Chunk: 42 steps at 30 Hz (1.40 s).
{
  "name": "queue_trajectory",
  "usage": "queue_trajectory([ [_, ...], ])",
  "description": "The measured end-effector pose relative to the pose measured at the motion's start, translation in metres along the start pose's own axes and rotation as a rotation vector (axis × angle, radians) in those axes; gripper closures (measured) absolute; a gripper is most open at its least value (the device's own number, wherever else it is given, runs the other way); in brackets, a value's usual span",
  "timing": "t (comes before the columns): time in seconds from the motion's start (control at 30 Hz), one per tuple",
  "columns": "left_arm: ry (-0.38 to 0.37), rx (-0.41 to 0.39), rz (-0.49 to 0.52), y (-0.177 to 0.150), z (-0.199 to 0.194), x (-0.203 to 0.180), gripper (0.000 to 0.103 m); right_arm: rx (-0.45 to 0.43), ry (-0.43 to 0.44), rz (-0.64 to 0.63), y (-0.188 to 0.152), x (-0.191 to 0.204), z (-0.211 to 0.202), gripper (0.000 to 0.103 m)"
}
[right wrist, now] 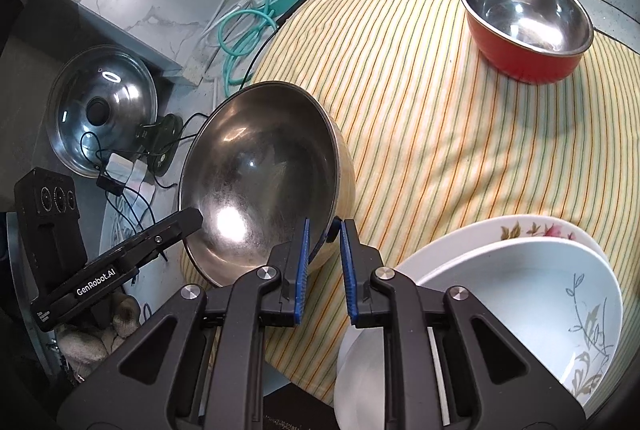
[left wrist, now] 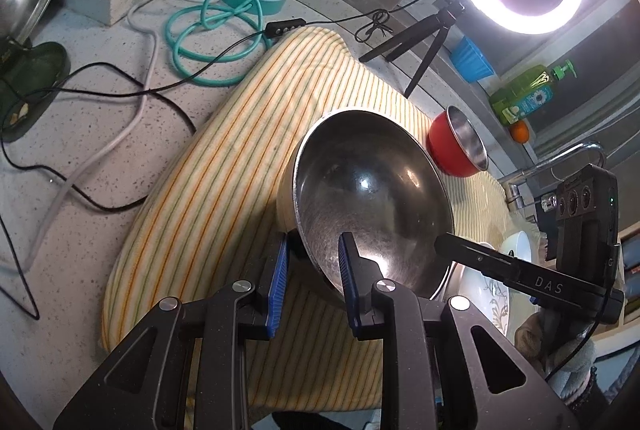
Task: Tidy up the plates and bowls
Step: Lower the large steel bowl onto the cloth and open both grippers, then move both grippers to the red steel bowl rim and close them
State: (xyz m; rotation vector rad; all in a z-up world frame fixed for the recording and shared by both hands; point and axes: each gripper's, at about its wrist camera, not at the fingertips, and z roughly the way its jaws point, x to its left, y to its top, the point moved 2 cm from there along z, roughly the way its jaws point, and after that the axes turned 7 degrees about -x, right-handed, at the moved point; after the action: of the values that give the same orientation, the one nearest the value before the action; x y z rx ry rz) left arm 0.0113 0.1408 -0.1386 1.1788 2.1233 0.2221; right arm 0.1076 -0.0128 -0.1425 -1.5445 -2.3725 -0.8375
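Both grippers clamp opposite rims of one large steel bowl [left wrist: 372, 198], left gripper [left wrist: 314, 284] and right gripper [right wrist: 324, 266], holding it tilted above the striped cloth [right wrist: 440, 134], with the red bowl [right wrist: 528, 26] farther ahead, nearer the right gripper.

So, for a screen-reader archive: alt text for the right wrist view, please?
Both grippers pinch opposite rims of a tilted steel bowl above a striped cloth: right gripper near, left gripper opposite. A red bowl sits behind; stacked white bowls lie lower right.
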Motion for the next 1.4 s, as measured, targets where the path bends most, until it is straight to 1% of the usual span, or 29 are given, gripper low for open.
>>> queue_trajectory([
  [0.3,0.001,0.009,-0.009,-0.013,-0.009,0.001,0.081,0.015,0.021,0.002,-0.014,-0.002,-0.006,0.087],
  [0.47,0.007,0.023,0.0,-0.015,-0.009,0.0,0.081,0.013,0.03,-0.012,-0.017,0.0,-0.01,0.083],
  [0.5,0.008,0.024,0.0,-0.016,-0.009,-0.001,0.081,0.009,0.028,-0.016,-0.018,0.0,-0.011,0.081],
  [0.53,0.009,0.026,-0.001,-0.016,-0.009,-0.001,0.078,0.002,0.032,-0.023,-0.017,0.001,-0.013,0.077],
  [0.57,0.008,0.025,0.001,-0.015,-0.01,-0.002,0.077,-0.005,0.033,-0.026,-0.017,0.002,-0.014,0.068],
  [0.6,0.015,0.022,0.01,-0.015,-0.011,-0.003,0.076,-0.017,0.03,-0.033,-0.017,0.004,-0.017,0.055],
  [0.63,0.024,0.018,0.018,-0.014,-0.012,-0.005,0.071,-0.035,0.024,-0.044,-0.016,0.005,-0.02,0.043],
  [0.67,0.031,0.015,0.021,-0.014,-0.013,-0.005,0.063,-0.055,0.015,-0.055,-0.015,0.007,-0.025,0.038],
  [0.73,0.035,-0.003,0.029,-0.011,-0.017,-0.008,0.059,-0.085,0.008,-0.062,-0.012,0.009,-0.032,0.026],
  [0.8,0.05,-0.017,0.044,-0.008,-0.019,-0.01,0.054,-0.108,0.003,-0.061,-0.01,0.009,-0.041,0.021],
  [0.83,0.058,-0.022,0.048,-0.005,-0.021,-0.012,0.048,-0.123,0.001,-0.062,-0.008,0.008,-0.046,0.021],
  [0.87,0.062,-0.027,0.051,-0.003,-0.022,-0.013,0.046,-0.134,-0.004,-0.065,-0.007,0.009,-0.05,0.02],
  [1.0,0.06,-0.052,0.09,0.006,-0.026,-0.025,0.046,-0.174,-0.04,-0.083,-0.004,0.005,-0.069,0.018],
  [1.1,0.041,-0.058,0.119,0.012,-0.025,-0.037,0.043,-0.207,-0.068,-0.082,-0.002,-0.002,-0.085,0.018],
  [1.4,-0.031,-0.064,0.2,0.026,-0.011,-0.08,0.043,-0.295,-0.134,-0.033,0.008,-0.044,-0.135,0.018],
])
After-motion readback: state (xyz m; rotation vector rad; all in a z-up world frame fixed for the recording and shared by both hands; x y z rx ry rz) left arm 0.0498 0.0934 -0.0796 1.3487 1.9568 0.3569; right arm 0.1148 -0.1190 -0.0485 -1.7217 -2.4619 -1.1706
